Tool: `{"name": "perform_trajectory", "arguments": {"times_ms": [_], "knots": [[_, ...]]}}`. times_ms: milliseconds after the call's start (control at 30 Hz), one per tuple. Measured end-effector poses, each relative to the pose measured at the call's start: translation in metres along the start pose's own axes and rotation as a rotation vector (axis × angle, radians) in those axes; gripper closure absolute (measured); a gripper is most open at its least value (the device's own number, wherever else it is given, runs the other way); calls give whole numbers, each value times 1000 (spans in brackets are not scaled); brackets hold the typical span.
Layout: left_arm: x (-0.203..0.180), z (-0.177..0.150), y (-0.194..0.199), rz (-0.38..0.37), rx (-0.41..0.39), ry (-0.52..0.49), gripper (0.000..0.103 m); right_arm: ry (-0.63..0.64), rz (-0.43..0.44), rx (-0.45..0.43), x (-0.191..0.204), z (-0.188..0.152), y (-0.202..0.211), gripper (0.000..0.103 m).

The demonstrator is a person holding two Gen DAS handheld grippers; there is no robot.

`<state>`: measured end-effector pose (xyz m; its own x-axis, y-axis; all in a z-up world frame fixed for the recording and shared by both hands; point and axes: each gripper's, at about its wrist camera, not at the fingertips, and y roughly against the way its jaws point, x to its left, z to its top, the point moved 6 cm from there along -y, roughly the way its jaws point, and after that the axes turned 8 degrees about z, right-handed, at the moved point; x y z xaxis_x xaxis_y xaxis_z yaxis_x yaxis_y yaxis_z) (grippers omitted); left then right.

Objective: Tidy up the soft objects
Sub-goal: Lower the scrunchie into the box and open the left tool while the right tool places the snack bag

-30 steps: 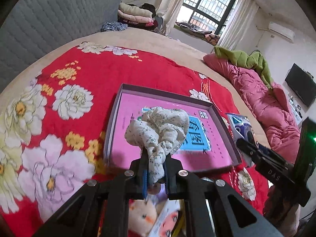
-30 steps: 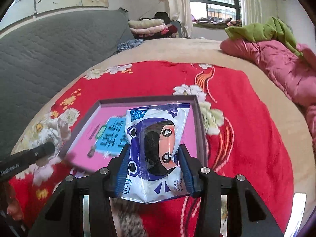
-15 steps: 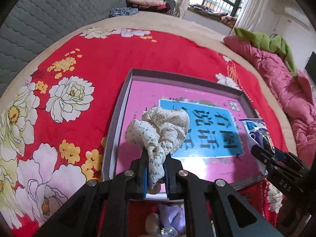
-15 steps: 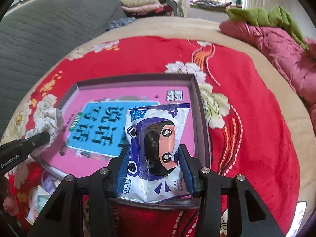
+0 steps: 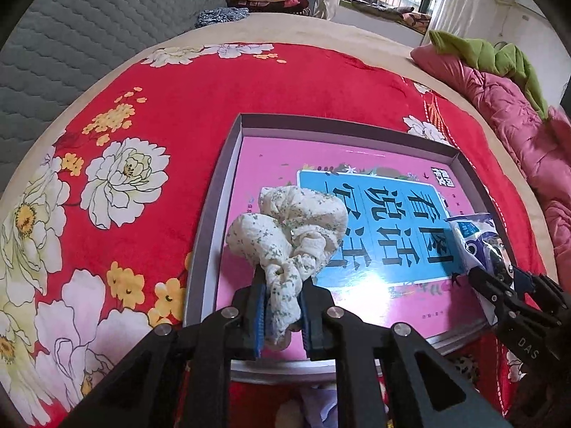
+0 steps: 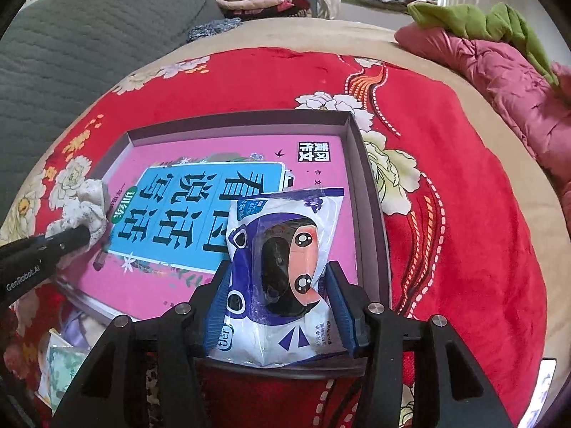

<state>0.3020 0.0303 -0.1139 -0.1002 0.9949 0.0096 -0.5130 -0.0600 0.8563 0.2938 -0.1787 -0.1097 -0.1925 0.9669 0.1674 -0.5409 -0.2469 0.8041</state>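
My left gripper is shut on a cream floral scrunchie and holds it over the near left part of a shallow grey box. A pink and blue book lies flat in the box. My right gripper is shut on a white and blue plastic packet with a cartoon face, over the box's near right corner. The scrunchie also shows in the right wrist view, and the packet in the left wrist view.
The box sits on a red floral blanket on a bed. A pink quilt with a green cloth lies at the right. Loose small items lie near the box's front edge. A grey headboard is at the left.
Both grippers have moved forward and down over the box, each still holding its object. The box and book now fill more of both views.
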Motion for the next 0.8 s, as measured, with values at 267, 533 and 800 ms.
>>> {"name": "perform_trajectory", "arguments": {"times_ms": [267, 533, 800], "knots": [[-4, -1, -2, -4, 3, -16, 63, 8, 0, -10, 3, 2, 5, 39], [1, 3, 10, -33, -17, 5, 51, 5, 19, -48, 5, 3, 21, 37], [3, 8, 39, -27, -76, 2, 43, 5, 50, -92, 14, 3, 46, 36]]}}
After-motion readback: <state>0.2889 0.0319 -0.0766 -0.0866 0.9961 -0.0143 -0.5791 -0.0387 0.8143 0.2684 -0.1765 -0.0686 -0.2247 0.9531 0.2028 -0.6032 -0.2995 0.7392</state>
